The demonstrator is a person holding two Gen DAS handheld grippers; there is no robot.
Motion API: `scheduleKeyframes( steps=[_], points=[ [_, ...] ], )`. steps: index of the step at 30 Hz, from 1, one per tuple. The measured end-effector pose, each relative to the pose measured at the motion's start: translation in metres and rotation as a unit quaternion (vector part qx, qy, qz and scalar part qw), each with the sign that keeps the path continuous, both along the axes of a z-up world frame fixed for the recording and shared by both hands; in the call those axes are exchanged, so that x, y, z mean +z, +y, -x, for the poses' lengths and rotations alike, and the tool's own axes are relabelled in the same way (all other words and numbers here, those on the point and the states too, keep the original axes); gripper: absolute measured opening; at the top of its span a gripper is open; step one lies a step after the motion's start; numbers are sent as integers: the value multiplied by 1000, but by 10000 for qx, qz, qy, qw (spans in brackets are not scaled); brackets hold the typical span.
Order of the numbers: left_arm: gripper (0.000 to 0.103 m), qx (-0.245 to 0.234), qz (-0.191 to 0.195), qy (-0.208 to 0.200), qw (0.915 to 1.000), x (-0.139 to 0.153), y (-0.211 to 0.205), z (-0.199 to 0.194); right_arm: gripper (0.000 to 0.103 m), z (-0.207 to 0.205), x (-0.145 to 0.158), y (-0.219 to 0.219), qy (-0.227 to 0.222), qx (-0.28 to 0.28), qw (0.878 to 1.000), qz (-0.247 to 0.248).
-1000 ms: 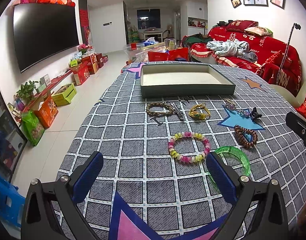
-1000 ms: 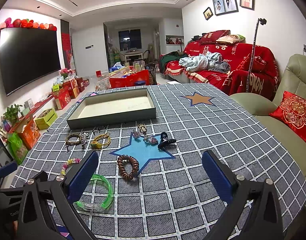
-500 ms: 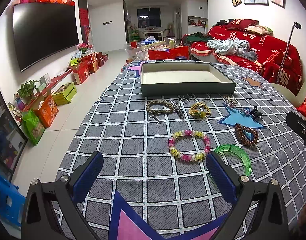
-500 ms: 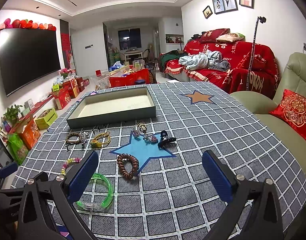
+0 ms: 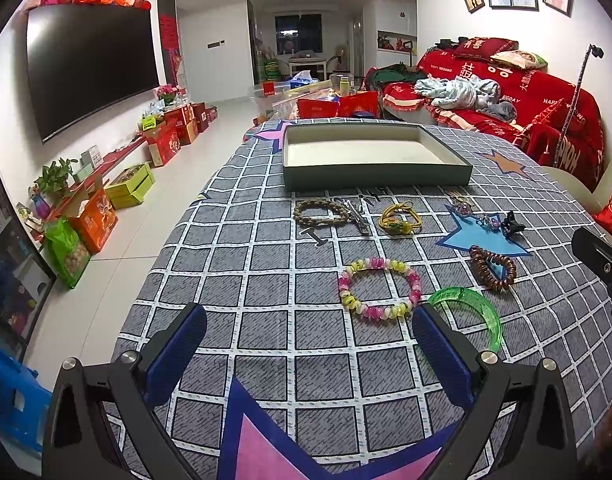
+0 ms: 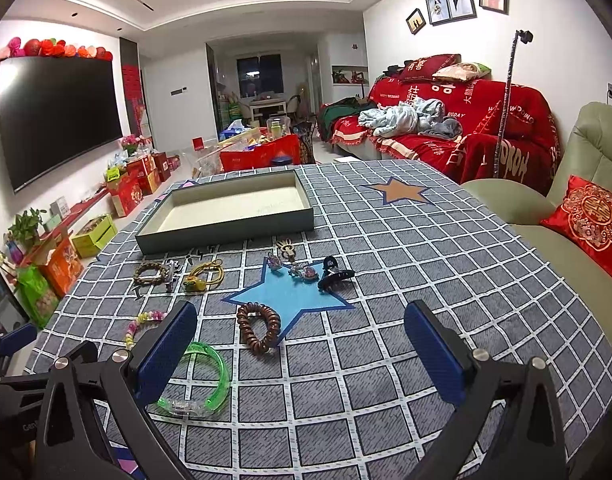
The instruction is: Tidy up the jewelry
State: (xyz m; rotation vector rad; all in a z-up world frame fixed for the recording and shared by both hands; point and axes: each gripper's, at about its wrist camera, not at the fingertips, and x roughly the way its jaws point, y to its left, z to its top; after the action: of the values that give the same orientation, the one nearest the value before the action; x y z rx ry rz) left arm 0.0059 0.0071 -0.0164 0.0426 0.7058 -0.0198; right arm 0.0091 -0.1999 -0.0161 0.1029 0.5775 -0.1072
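A: How are the jaws seen, and has anything altered?

B: The left gripper [image 5: 308,344] is held spread wide with nothing between its blue pads, and the same is seen of the right gripper [image 6: 302,344]. Almost nothing has been changed over the last second — only a slight shift of the left view is noted, and no piece has been moved.

A: Where is the jewelry found?

B: Just ahead of the left gripper, the pink-and-yellow beaded bracelet [image 5: 379,289] is laid on the grey checked tablecloth [image 5: 234,264], with the translucent green plastic bangle [image 5: 472,310] beside it and the brown coiled hair tie [image 6: 259,330] just beyond. The shallow grey-green cardboard tray [image 5: 376,178] is left empty at the far side.

A: So what is implied?

B: The sorting is judged not yet begun — a first pick is still awaited.
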Motion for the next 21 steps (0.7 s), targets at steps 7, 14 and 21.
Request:
scheduleKeyframes(
  steps=[7, 14, 21],
  points=[
    [103, 20, 12, -20, 10000, 1, 0, 4, 103, 0, -1, 1, -14, 6, 10000, 1],
    [103, 26, 11, -29, 10000, 6, -1, 8, 103, 2, 0, 0, -28, 2, 10000, -14],
    [103, 11, 5, -64, 10000, 12, -3, 13, 103, 13, 5, 3, -93, -18, 9999, -38]
  ],
)
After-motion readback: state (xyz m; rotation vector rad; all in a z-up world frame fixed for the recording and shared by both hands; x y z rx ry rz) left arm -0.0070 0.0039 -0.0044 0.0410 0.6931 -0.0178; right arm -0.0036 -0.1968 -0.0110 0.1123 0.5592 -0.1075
